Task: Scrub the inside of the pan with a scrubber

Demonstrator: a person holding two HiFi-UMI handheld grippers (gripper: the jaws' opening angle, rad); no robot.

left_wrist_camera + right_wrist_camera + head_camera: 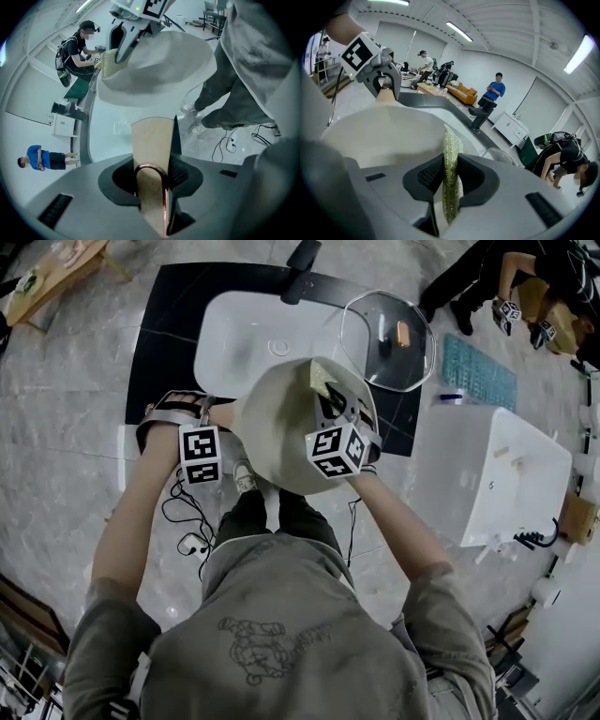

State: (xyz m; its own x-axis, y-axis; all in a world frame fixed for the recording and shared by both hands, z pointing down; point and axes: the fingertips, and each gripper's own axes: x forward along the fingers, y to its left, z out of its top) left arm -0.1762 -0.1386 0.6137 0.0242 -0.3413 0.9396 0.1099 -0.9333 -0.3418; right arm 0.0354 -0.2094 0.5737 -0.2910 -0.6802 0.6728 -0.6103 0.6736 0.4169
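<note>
white sink (234,343) below pale cream pan (277,432)

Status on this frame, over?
Left gripper shut on pan handle. Right gripper shut on scrubber, at far rim of pan. Glass lid aside, nothing blocking.

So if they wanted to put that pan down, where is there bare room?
The white sink basin is bare between the pan and its far rim, left of the glass lid. The black counter strip left of the basin is free too. It is crowded at the near rim, where the pan is held.
</note>
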